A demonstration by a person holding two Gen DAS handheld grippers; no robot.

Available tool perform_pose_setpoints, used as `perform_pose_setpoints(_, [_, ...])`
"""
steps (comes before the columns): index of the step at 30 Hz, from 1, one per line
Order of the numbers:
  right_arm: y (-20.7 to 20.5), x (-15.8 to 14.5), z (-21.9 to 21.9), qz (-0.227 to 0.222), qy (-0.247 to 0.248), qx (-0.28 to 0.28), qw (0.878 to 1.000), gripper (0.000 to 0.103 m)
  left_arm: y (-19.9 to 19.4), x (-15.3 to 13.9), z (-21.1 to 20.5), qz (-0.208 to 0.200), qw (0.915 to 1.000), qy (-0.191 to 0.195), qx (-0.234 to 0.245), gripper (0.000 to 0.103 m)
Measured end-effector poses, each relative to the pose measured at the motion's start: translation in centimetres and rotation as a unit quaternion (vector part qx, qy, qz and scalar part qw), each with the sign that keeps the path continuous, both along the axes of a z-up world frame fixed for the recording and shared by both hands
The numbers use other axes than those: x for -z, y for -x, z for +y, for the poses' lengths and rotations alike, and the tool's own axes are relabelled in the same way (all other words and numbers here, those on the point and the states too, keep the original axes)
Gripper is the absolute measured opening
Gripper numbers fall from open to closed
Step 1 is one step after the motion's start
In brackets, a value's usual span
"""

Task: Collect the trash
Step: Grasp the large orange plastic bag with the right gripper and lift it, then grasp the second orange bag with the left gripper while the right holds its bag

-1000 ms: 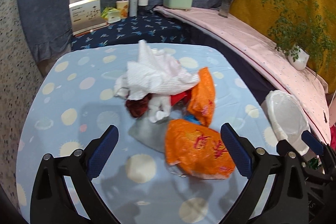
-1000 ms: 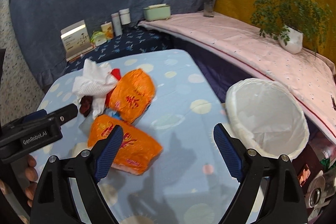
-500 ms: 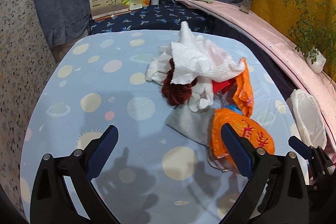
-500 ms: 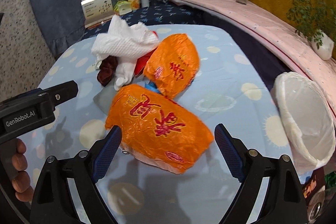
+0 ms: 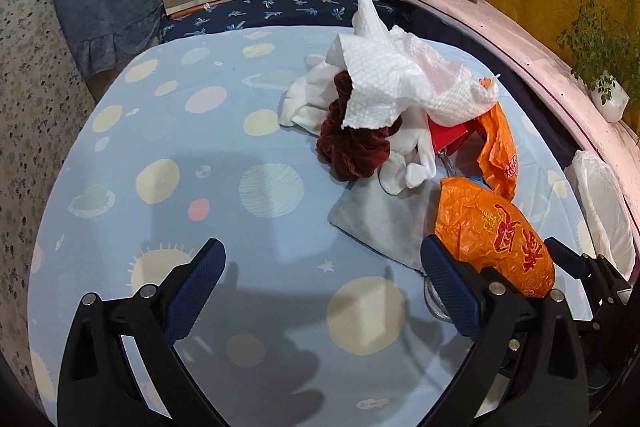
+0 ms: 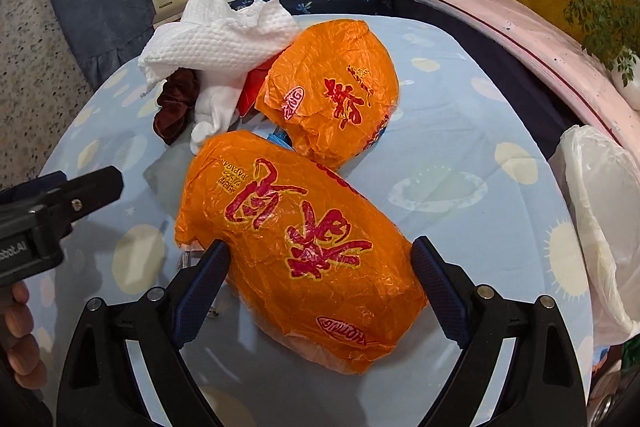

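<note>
A trash pile lies on the blue dotted table (image 5: 168,155): white paper towel (image 5: 400,83), dark red cloth (image 5: 352,147), grey pouch (image 5: 380,219) and two orange wrappers. The near orange wrapper (image 6: 304,239) sits between the open fingers of my right gripper (image 6: 320,271); whether the pads touch it I cannot tell. It also shows in the left wrist view (image 5: 496,231). The far orange wrapper (image 6: 332,91) lies behind it. My left gripper (image 5: 320,279) is open and empty over bare table, left of the pile. A white-lined bin (image 6: 600,219) stands at the table's right edge.
A dark blue shelf (image 5: 280,7) behind the table holds a box, cups and a green case. A pink ledge (image 5: 520,39) with a vase and a potted plant curves along the right. The left gripper's body (image 6: 44,211) shows at the left of the right wrist view.
My right gripper has moved forward and down so the near orange wrapper now lies between its fingers. My left gripper has shifted left, away from the pile.
</note>
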State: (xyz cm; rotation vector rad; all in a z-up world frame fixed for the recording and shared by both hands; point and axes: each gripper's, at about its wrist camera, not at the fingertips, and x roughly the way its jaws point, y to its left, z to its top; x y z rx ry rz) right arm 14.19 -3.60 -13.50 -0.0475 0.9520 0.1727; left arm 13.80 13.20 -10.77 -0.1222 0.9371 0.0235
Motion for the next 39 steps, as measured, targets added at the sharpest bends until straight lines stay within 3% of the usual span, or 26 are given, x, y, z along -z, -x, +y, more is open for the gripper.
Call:
perform_pose_setpoints(8, [0.4, 0.0, -0.5, 0.005, -0.014, -0.008, 1.0, 0.044, -0.2, 0.4, -1.0, 0.003, 1.0, -0.001, 0.009, 0.094])
perform_pose_setpoints(14, [1.5, -1.6, -0.9, -0.007, -0.041, -0.016, 0.999, 0.024, 0.1, -0.1, -1.4, -0.002, 0.9999, 0.0, 0.011, 0.094])
perform_pose_setpoints(20, [3.0, -5.7, -2.2, -0.057, -0.059, -0.005, 0.997, 0.021, 0.6, -1.3, -1.9, -0.014, 0.9998, 0.005, 0.012, 0.094])
perform_pose_setpoints(28, [3.7, -10.5, -6.0, -0.108, -0.082, 0.049, 0.99, 0.021, 0.8, -3.2, -3.6, -0.035, 0.999, 0.006, 0.027, 0.094])
perform_pose_setpoints(39, [3.4, -10.6, -10.0, -0.108, -0.082, 0.098, 0.986, 0.022, -1.7, -3.3, -8.7, -0.034, 0.9965, 0.032, 0.069, 0.091])
